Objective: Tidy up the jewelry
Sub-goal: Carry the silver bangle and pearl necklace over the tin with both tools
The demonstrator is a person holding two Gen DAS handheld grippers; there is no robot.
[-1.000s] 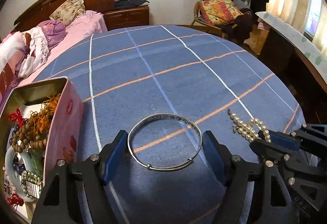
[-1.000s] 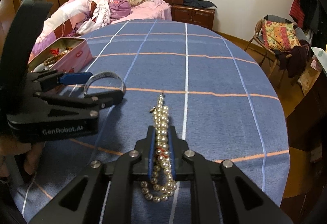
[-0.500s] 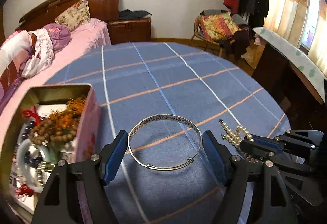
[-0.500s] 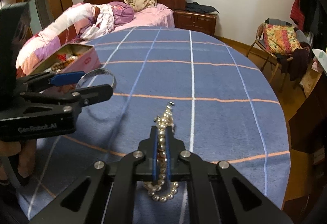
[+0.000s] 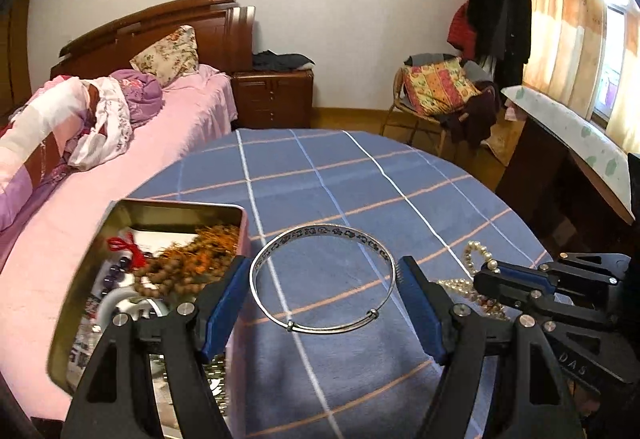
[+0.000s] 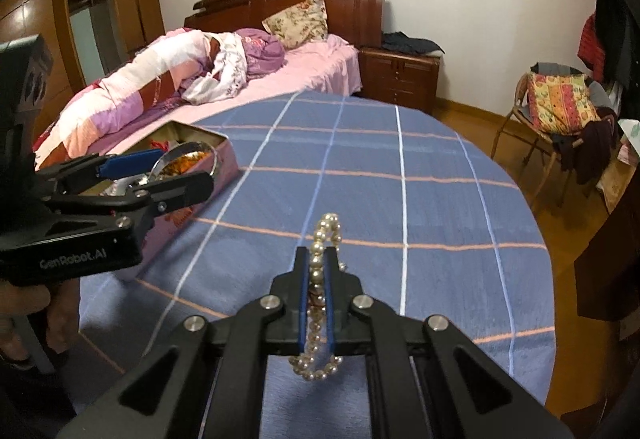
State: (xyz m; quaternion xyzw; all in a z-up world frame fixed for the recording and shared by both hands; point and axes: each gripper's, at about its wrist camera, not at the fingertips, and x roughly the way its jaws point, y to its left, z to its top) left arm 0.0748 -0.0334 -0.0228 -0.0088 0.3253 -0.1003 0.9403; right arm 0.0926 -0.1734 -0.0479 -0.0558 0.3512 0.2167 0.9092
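Observation:
A silver bangle (image 5: 320,227) is gripped flat between the wide blue pads of my left gripper (image 5: 322,279), above the blue checked tablecloth (image 5: 360,175). Just to its left sits an open pink tin (image 5: 176,205) holding bead strings and other jewelry. My right gripper (image 6: 316,255) is shut on a pearl bracelet (image 6: 328,227), whose loops hang out ahead of and behind the pads, clear of the cloth. In the right wrist view the left gripper (image 6: 160,171) holds the bangle (image 6: 176,151) over the near edge of the tin (image 6: 224,163). The right gripper (image 5: 492,275) and pearls (image 5: 476,253) show in the left wrist view.
The round table (image 6: 400,199) is ringed by a pink bed (image 6: 280,79) at the far left, a wooden nightstand (image 6: 400,75) behind and a chair with cushions (image 6: 560,107) at the right. A dark desk (image 5: 560,167) stands close to the right edge. A hand (image 6: 24,299) grips the left tool.
Both grippers have risen from the cloth with their pieces. The pearls have come up off the table, and the left gripper has carried the bangle toward the tin.

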